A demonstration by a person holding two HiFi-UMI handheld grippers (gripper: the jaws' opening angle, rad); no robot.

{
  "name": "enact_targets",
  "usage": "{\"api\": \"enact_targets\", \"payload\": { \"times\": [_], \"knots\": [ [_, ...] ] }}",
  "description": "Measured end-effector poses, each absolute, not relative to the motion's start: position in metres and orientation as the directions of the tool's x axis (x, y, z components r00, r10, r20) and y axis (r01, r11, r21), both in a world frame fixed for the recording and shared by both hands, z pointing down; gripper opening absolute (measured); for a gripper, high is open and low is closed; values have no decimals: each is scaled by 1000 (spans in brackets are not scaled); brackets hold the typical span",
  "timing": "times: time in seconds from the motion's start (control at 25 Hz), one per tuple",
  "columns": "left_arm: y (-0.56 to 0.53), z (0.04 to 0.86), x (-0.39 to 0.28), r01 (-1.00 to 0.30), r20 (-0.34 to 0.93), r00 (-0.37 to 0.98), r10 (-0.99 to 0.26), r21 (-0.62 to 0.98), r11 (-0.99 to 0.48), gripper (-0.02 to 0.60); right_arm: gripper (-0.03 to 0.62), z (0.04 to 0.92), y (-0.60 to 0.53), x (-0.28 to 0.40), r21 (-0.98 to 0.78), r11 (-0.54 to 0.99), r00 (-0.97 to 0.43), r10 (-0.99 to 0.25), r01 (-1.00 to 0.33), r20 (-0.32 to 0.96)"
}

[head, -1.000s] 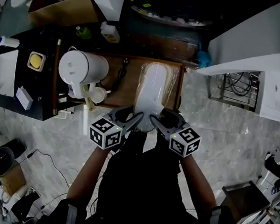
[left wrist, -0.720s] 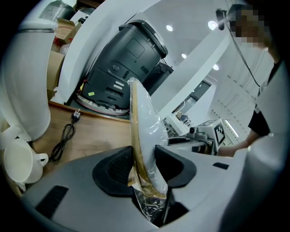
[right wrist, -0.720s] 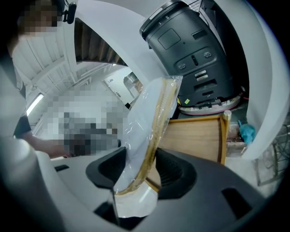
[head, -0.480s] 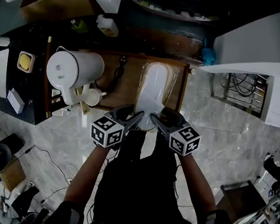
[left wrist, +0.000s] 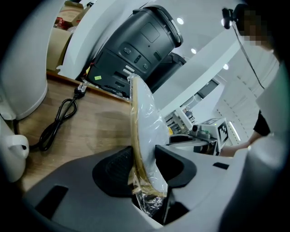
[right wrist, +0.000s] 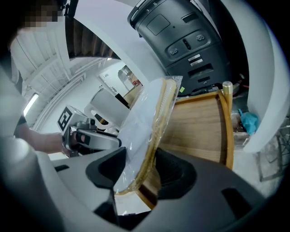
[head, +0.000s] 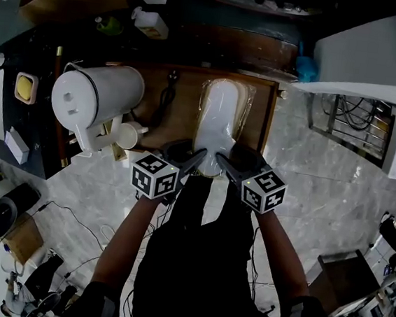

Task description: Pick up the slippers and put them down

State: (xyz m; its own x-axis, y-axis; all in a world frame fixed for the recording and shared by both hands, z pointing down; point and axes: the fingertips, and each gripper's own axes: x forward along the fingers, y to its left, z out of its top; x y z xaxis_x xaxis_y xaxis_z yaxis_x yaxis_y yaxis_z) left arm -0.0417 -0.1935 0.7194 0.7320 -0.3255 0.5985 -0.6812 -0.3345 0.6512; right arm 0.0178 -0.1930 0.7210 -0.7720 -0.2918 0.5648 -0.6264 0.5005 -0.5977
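Left hand-held gripper (head: pixel 186 154) and right hand-held gripper (head: pixel 231 161) each clamp the heel end of the plastic-wrapped white slippers with tan soles (head: pixel 220 118) over the wooden bench (head: pixel 177 124). Pickup done; set-down and release likely left.

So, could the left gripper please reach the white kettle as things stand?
Probably not yet: the left gripper is clamped on the wrapped slippers, though the kettle stands nearby on its left side.

head view: dim, top dark, pale floor (head: pixel 322 181) brightest | left gripper view: ceiling lights (left wrist: pixel 180 21) overhead, glare on wrapped slippers (left wrist: pixel 147 118), soft shadow on table (left wrist: pixel 90 131) | both gripper views: fisheye bend, black corners, near foreground blurry
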Motion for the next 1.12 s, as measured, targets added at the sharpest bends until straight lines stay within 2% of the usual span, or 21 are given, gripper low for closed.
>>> {"api": "enact_targets", "payload": {
  "times": [0.48, 0.88, 1.12],
  "knots": [
    [-190, 757, -48, -709, 644, 705, -297, 646, -282, 161, 212, 757, -190, 12, -600, 479, -756, -256, -640, 603],
    [-194, 777, -50, -761, 697, 649, -306, 606, -232, 166, 213, 773, -193, 13, -566, 424, -697, -285, -707, 658],
    [-198, 773, -55, -797, 729, 604, -323, 549, -251, 178, 221, 765, -198, 14, -500, 459, -663, -328, -734, 672]
  ]
}}
